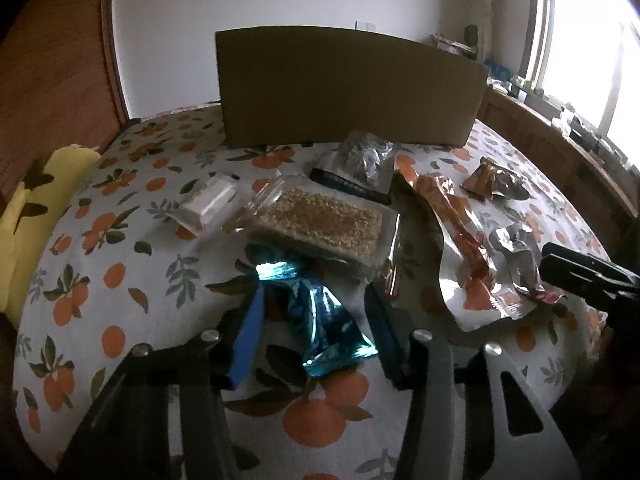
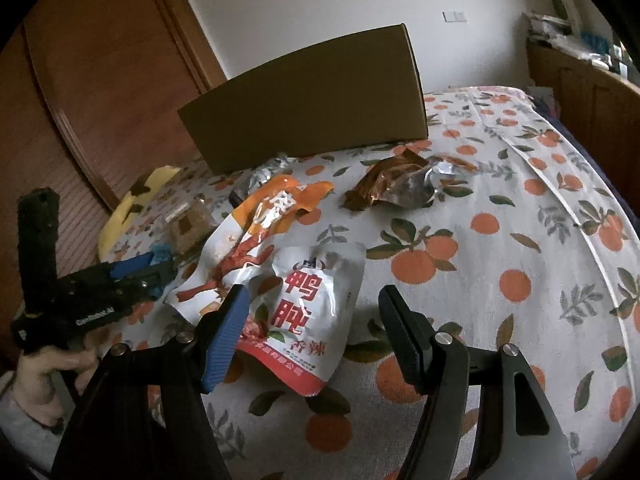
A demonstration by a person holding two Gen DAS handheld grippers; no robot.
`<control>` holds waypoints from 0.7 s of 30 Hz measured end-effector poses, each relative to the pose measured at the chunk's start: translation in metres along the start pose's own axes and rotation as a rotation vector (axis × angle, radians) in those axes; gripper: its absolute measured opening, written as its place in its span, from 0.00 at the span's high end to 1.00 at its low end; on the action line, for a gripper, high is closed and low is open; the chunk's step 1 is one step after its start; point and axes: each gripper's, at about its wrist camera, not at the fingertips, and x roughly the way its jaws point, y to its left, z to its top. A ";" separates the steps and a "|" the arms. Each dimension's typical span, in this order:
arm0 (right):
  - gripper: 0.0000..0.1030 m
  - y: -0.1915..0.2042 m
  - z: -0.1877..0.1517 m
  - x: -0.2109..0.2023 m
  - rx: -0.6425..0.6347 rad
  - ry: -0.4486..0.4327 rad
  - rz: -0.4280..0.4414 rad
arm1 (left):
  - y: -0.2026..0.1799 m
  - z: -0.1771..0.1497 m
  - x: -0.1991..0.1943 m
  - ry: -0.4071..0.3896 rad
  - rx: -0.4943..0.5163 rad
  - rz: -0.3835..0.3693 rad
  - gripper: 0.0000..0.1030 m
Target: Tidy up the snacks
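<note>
**Fingers Spread Wide Over Snack Packets on an Orange-Print Bedspread**

Fingers (image 1: 250,332) of the left gripper (image 1: 316,312) stand apart on either side of a shiny blue packet (image 1: 320,320), which lies on the bedspread (image 1: 100,264) between them; whether they touch it cannot be told. Just beyond it sits a clear tray of grain bars (image 1: 320,224), with a small white packet (image 1: 208,204) to its left and a silver pouch (image 1: 364,156) behind. A long orange-and-white bag (image 1: 460,236) lies to the right. At the far side stands a brown cardboard box (image 1: 344,88), its near wall upright. In the right wrist view, the right gripper (image 2: 314,320) is likewise spread, its fingers flanking a white pouch with red characters (image 2: 308,308) that overlaps the orange-and-white bag (image 2: 256,236). A crumpled brown wrapper (image 2: 396,188) lies well apart, nearer the box (image 2: 308,108). The left gripper (image 2: 156,268) shows at left, held in a hand (image 2: 48,372).
</note>
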 end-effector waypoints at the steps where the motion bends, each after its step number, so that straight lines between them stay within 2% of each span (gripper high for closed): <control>1: 0.33 0.001 0.000 0.000 -0.001 0.001 0.000 | -0.001 0.001 0.001 0.001 0.006 0.006 0.52; 5: 0.33 0.003 0.000 0.000 -0.007 0.007 0.005 | -0.006 0.004 0.006 0.012 0.038 0.039 0.52; 6: 0.33 0.004 0.000 0.000 -0.009 0.009 0.007 | -0.005 0.004 0.005 0.010 0.041 0.033 0.56; 7: 0.33 0.005 0.000 0.000 -0.011 0.011 0.008 | -0.004 0.003 0.004 0.005 0.049 0.032 0.71; 10: 0.32 0.007 -0.002 0.001 -0.019 0.014 0.001 | 0.001 0.001 0.000 0.008 0.050 0.007 0.79; 13: 0.32 0.007 -0.001 0.001 -0.011 0.018 -0.001 | 0.005 -0.002 -0.007 -0.003 0.044 0.003 0.80; 21: 0.34 0.005 0.007 0.006 0.036 0.064 0.006 | 0.008 -0.016 -0.030 -0.053 0.006 -0.091 0.80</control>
